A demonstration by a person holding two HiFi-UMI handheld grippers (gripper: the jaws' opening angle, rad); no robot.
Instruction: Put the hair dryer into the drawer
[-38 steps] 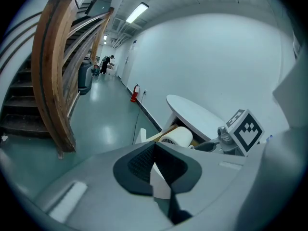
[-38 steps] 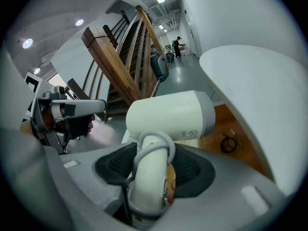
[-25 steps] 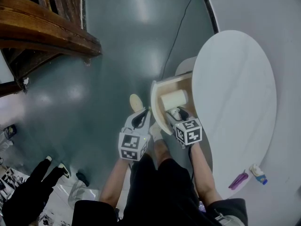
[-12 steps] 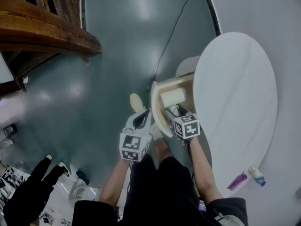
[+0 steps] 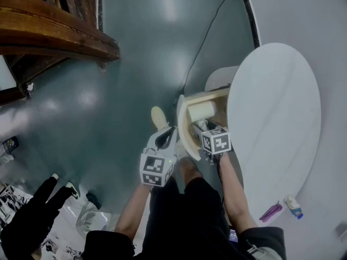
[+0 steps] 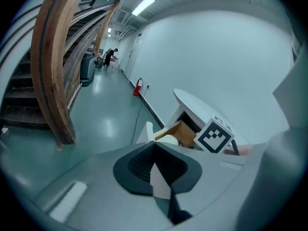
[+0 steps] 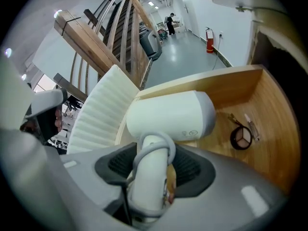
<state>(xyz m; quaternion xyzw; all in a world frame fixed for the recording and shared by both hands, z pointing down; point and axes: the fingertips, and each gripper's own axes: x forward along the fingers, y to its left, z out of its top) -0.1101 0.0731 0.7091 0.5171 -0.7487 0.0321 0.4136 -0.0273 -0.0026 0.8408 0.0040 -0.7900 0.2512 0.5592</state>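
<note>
Hair dryer (image 7: 168, 117) held over open drawer (image 7: 272, 129)
Right gripper (image 7: 151, 161) clenches its cord-wrapped handle; cream barrel at twelve o'clock.

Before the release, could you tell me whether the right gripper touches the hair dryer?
Touching: the right gripper view shows the right gripper with jaws clamped on the handle of the hair dryer.

The hair dryer (image 7: 168, 117) handle's lower end is hidden.
</note>
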